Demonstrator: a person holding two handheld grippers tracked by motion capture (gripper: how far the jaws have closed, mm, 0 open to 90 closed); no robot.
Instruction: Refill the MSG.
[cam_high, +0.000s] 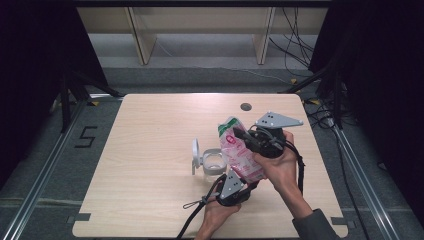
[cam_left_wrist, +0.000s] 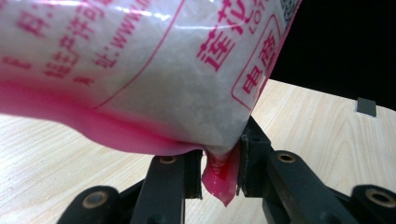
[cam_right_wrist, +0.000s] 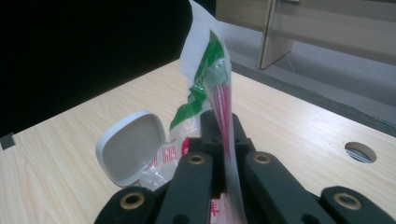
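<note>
High view: both hand-held grippers (cam_high: 239, 184) (cam_high: 239, 134) clamped on pink bag (cam_high: 241, 156) over pale wooden table (cam_high: 145, 150)

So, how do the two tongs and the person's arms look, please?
Both tongs, left tongs and right tongs, have black bodies, and black jaws with brass-coloured pivot rings. Each carries a grey three-cornered plate with small dark holes. Black cables trail from them. The right arm wears a grey sleeve.

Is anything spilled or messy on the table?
No spill shows. The pink bag is held off the table, tilted, by both hand-held grippers, left and right, above the open clear container, whose white lid stands flipped up.
</note>
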